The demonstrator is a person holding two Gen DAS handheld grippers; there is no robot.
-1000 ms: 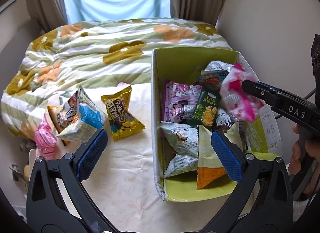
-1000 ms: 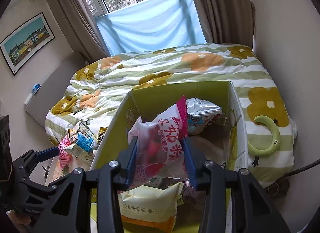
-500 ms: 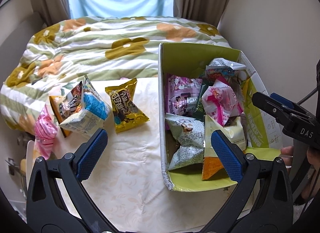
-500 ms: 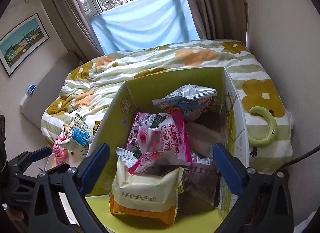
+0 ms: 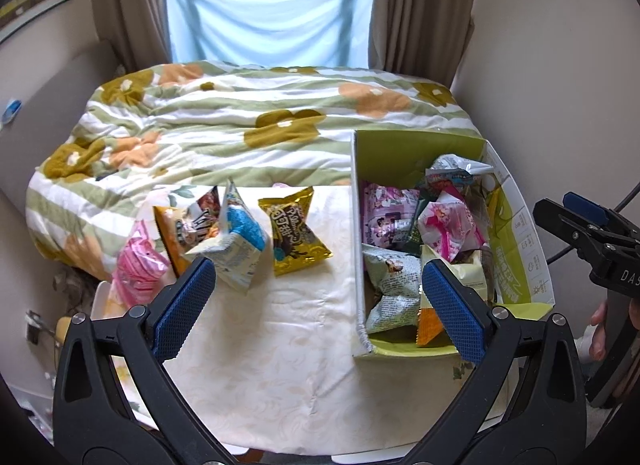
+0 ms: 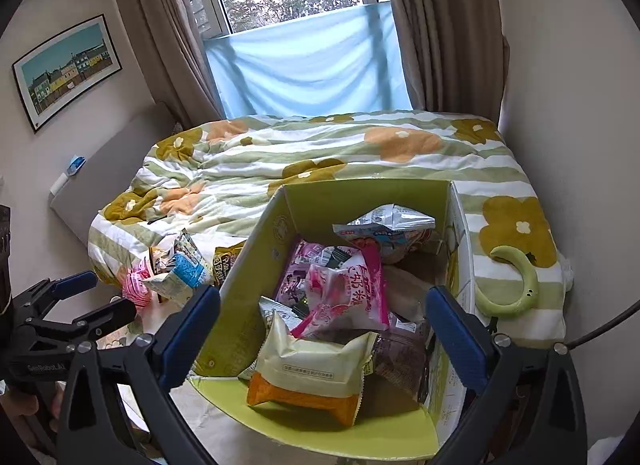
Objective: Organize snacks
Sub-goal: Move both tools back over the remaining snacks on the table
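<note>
above the green box (image 6: 360,197), the right gripper (image 6: 320,329) is hanging released over the dropped pink packet (image 6: 352,297); next, the wide-open left gripper (image 5: 316,305) needs the gold packet (image 5: 296,233).

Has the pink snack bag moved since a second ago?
Yes. The pink bag was clamped in the right hand-held gripper above the box; the jaws have just opened and it now lies lower, on the snacks inside.

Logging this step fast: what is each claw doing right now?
Left claw: open, holding nothing.
Right claw: open, empty, above the pink snack bag in the box.
</note>
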